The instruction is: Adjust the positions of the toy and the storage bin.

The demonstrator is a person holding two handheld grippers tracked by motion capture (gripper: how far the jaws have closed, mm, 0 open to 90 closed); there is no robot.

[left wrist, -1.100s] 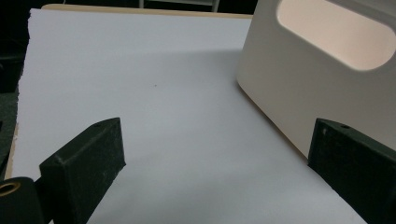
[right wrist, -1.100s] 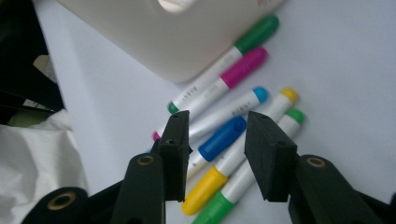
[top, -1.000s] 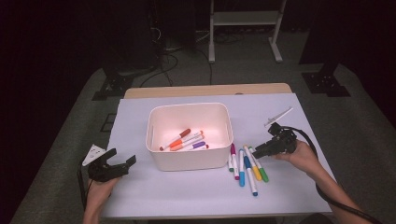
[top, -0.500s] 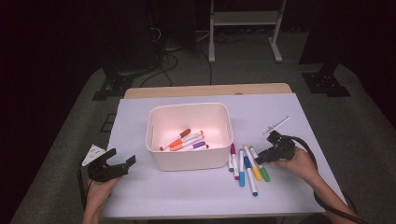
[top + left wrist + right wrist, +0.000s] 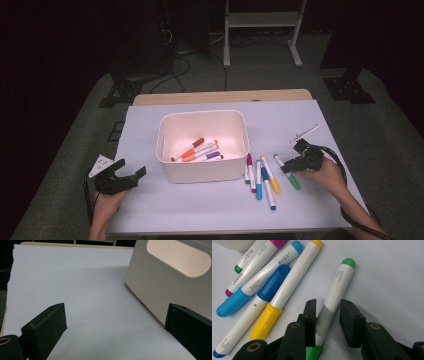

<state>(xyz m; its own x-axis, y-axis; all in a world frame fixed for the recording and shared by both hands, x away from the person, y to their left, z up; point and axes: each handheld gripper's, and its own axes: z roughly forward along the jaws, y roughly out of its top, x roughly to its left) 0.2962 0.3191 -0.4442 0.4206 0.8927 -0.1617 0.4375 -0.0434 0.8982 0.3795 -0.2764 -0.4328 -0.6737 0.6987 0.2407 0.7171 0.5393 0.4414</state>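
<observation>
A green-capped white marker (image 5: 288,173) (image 5: 335,287) lies on the table at the right end of a row of loose markers (image 5: 260,177) (image 5: 274,282). My right gripper (image 5: 291,168) (image 5: 328,303) is down at the table with its jaws on either side of this marker's barrel. They have just been closing, and a thin gap still shows at the right pad. My left gripper (image 5: 132,167) (image 5: 115,317) rests open at the table's front left, holding nothing. The white bin (image 5: 202,114) (image 5: 160,287) stands in the middle with several markers (image 5: 197,150) inside.
The loose markers, with magenta, blue and yellow caps, lie just right of the bin. The pale table (image 5: 200,210) ends close behind both hands. A thin white stick (image 5: 305,133) lies behind the right gripper. Dark stands and cables sit on the floor beyond.
The right gripper has come down and slightly left onto the green marker, and its jaws have narrowed around it. The left gripper has stayed where it was.
</observation>
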